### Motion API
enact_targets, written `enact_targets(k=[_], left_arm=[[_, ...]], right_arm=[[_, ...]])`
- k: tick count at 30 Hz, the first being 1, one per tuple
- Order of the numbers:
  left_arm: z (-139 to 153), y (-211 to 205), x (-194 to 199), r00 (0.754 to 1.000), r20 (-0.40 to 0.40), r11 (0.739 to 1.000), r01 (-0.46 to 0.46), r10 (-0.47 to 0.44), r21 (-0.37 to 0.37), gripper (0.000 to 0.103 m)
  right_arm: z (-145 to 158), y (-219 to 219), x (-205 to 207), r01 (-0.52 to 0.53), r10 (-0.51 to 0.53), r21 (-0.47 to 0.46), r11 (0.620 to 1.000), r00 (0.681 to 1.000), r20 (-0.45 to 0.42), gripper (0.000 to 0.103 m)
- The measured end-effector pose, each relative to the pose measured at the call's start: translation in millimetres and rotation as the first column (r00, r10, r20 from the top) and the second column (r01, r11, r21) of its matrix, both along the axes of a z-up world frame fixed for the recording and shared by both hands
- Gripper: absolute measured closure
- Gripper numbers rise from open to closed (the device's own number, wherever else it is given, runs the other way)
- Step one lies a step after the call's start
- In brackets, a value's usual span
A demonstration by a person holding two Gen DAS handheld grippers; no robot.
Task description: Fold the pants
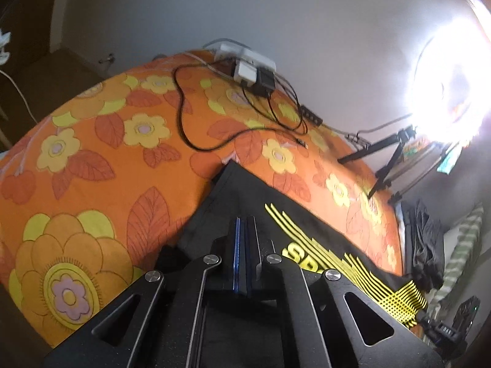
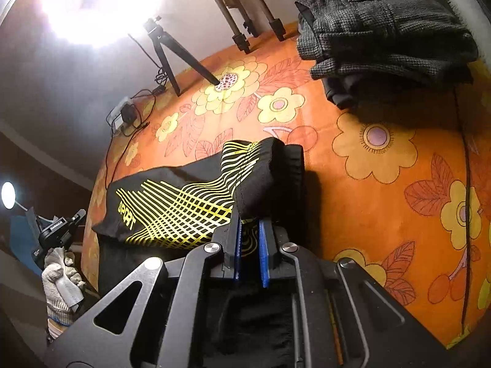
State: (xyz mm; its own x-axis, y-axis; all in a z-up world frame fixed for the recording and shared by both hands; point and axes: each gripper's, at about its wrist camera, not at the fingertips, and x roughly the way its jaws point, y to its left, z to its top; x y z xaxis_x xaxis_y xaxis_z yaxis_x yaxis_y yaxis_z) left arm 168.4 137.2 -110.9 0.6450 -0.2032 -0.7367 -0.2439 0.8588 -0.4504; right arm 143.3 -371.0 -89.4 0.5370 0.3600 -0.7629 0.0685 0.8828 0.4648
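Here, left gripper (image 1: 244, 233) jaws closed, grip unclear, right gripper (image 2: 249, 233) jaws pinching pants (image 2: 172, 205).

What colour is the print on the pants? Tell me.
Yellow wavy lines on the black pants, clearest in the right wrist view.

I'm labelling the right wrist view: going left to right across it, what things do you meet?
Gloved hand → charger → black tripod → black pants with yellow print → right gripper → folded grey clothes.
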Motion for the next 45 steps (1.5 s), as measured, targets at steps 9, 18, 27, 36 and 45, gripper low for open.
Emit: enact_targets(k=[9,18,27,36,45], left_arm=[[10.9,-79.5,-21.5,0.818,-0.184,0.645,0.549,-0.544,0.532,0.059],[-27.6,-96.5,-20.2,0.707,-0.387,0.322,0.647,-0.591,0.691,0.058],[-36.3,-104.7,-5.7,0.678,-0.384,0.314,0.671,-0.627,0.672,0.078],[-22.2,-100.6,-0.3,0.733,-0.276,0.443,0.619,-0.622,0.649,0.102],[8.6,-79.1,-12.9,0.806,-0.136,0.571,0.516,-0.576,0.639,0.103]], right_arm=[[-6.2,1.5,-1.1,-0.042,0.043,0.001,0.999,0.999,-0.017,0.093],[-20.1,0.1,1.7,-0.039,0.039,0.006,0.999,0.997,-0.061,0.093],[-18.5,6.7,10.0,-0.045,0.045,-0.003,0.999,0.997,-0.055,0.093],[-14.9,9.8,13.0,-0.043,0.043,0.007,0.999,0.998,-0.046,0.093],[0.6,4.2,2.0,-0.040,0.040,-0.006,0.999,0.999,0.002,0.093]])
